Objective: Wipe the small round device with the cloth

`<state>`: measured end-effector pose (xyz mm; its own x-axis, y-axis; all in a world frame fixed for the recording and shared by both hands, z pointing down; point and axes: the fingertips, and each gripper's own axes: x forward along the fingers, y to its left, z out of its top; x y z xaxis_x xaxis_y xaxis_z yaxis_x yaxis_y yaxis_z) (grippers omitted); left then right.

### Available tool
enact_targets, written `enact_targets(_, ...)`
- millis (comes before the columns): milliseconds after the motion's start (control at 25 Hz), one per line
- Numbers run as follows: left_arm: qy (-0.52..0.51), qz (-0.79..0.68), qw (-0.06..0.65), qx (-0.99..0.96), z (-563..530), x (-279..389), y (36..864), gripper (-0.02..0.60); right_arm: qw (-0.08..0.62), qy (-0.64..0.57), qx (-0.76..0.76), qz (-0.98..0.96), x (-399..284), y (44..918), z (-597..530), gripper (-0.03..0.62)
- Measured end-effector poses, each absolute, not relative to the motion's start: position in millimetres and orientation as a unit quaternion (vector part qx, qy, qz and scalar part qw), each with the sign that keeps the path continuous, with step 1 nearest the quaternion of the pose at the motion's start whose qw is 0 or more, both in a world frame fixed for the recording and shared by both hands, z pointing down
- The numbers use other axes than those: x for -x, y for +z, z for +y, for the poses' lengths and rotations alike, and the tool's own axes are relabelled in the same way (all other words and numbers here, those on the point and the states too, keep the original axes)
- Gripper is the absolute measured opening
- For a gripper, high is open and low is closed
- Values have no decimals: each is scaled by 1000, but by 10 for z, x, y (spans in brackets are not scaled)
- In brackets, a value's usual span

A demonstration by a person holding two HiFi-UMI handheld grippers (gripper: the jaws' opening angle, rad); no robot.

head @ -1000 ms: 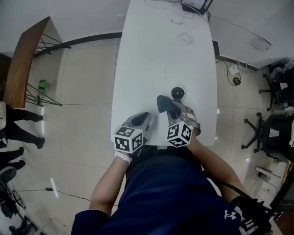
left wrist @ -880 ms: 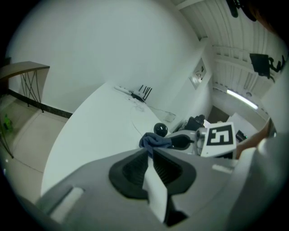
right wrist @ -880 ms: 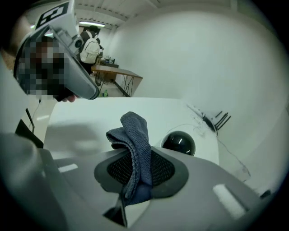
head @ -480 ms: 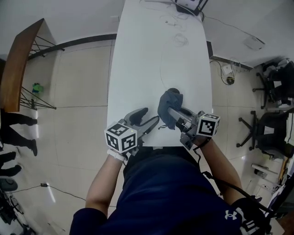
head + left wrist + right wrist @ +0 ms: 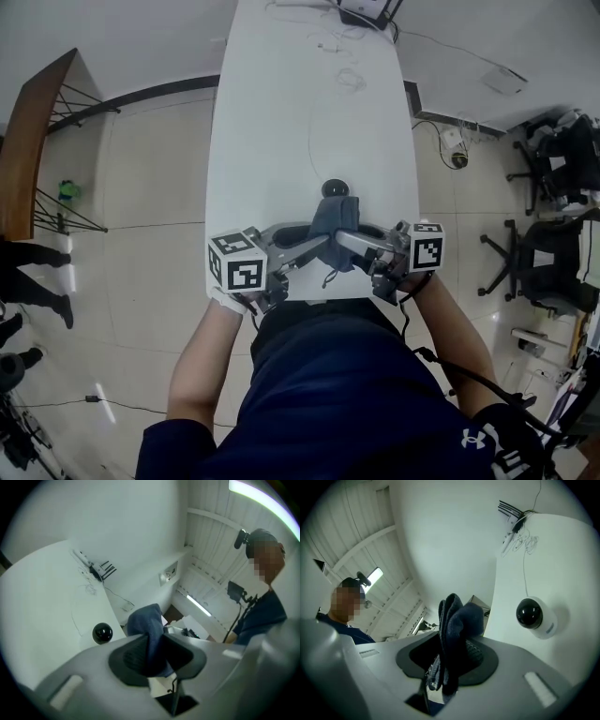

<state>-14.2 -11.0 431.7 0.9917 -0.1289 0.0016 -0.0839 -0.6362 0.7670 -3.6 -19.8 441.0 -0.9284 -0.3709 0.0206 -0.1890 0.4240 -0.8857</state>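
Soft, dark blue cloth (image 5: 332, 219), matt and nubbly in weave, sits pinched between the ribbed black rubbery pads (image 5: 129, 656) of the left gripper (image 5: 152, 656), whose jaws are closing, and those of the right gripper (image 5: 450, 653), whose jaws are opening. Both tools wear smooth, matt grey plastic shells. The small round device (image 5: 534, 616) pairs a glossy black dome with a matt white plastic body. The white table (image 5: 281, 112) looks smooth with a dull sheen. The pale floor tiles (image 5: 141, 169) gleam glossily, and a side table (image 5: 28, 141) shows a brown wooden top.
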Motion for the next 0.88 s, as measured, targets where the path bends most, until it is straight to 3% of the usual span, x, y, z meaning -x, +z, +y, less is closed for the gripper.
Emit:
enact_targets(280,-65,-136,419,-896,-247,311,4367,75,82,-494,246,830,-252,4533,-317,178)
enact_targets(440,12,-183,368,-912,-517,427,4557,75,-45,-401,408,819,-719,4974,-648,163)
enact_targets(560,72,-168,314,-932,-662,320,4577,75,-134,-347,424,826,-728,5215,-840,176)
enact_targets(720,163,-128,247,-947,-832,128,4695,75,-189,-309,392,846,-554,5327,-959,181)
enact_targets(880,218,-53,225,-948,-891,-68,4808,75,-225,-286,371,854,-481,5404,-979,178)
